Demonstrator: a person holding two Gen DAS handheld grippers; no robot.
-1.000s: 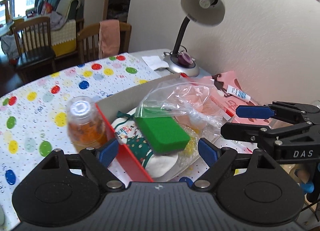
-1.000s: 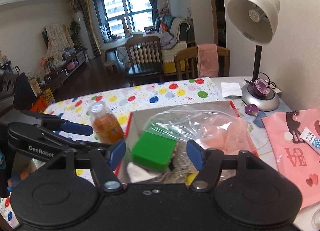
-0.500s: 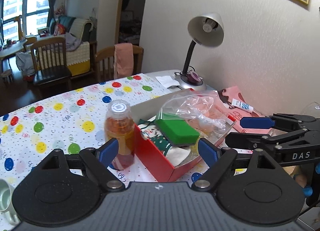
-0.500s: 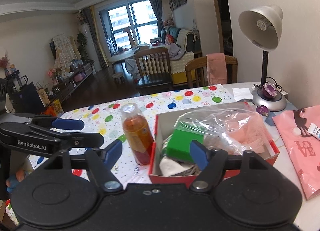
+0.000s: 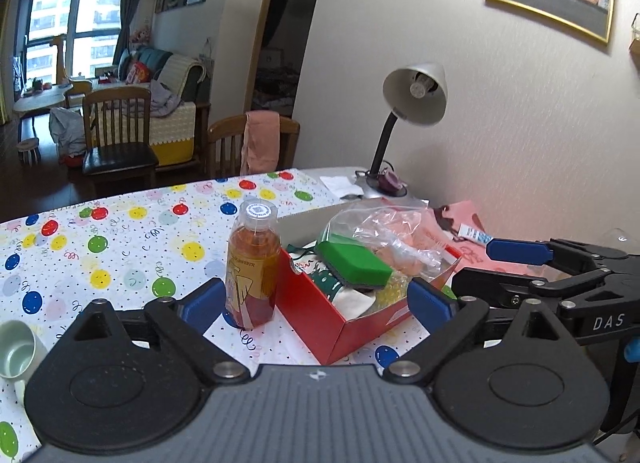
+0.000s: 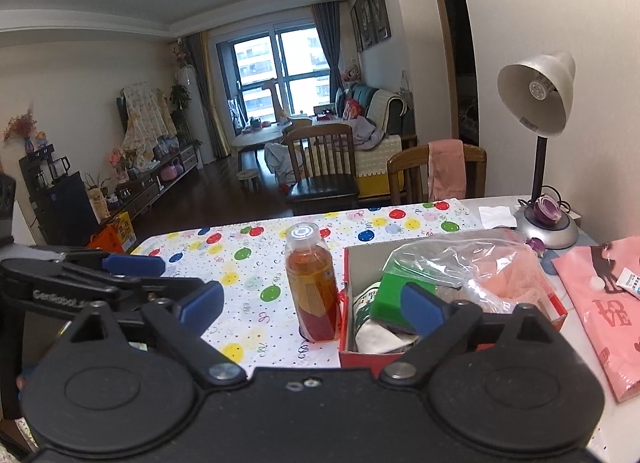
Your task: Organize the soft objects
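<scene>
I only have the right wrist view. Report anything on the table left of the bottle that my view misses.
Observer: A pale green mug sits at the near left edge of the table, well left of the bottle.
Operator: Now tell me what lies under the green sponge; my view is blocked there.
Observer: Something yellow and crinkly shows just beneath the green sponge, inside the red box.
</scene>
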